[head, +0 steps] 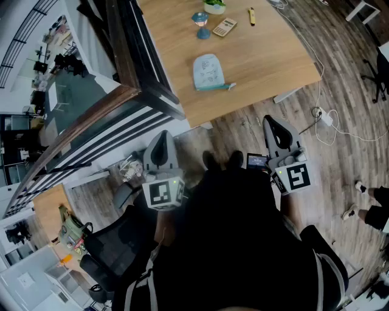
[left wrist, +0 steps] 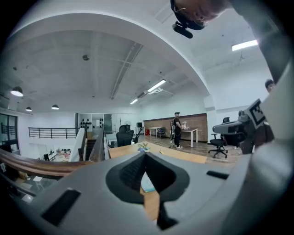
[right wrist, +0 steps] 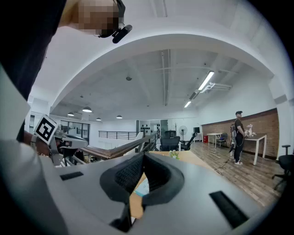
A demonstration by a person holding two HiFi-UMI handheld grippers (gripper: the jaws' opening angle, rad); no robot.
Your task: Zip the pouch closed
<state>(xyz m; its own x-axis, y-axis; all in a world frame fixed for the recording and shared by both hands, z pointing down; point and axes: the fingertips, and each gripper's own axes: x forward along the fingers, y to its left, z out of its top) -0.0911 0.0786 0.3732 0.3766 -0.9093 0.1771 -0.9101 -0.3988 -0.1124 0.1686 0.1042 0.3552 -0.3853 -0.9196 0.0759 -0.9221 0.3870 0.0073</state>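
Observation:
A pale blue pouch (head: 208, 71) with a teal zip edge lies flat on the wooden table (head: 261, 54), near its front edge. I stand back from the table with both grippers held close to my body, well short of the pouch. My left gripper (head: 163, 137) is shut and empty. My right gripper (head: 272, 123) is shut too, with nothing in it. In the left gripper view the closed tips (left wrist: 145, 154) meet, and a sliver of the pouch (left wrist: 148, 182) shows behind them. The right gripper view shows the same closed tips (right wrist: 143, 155) with the pouch (right wrist: 142, 187) beyond.
On the far part of the table stand a blue hourglass-shaped item (head: 200, 25), a calculator (head: 224, 27), a yellow marker (head: 251, 16) and a plant pot (head: 214, 6). A wooden stair railing (head: 91, 118) runs at the left. Cables (head: 328, 116) lie on the floor at the right. A person (right wrist: 238, 137) stands far off.

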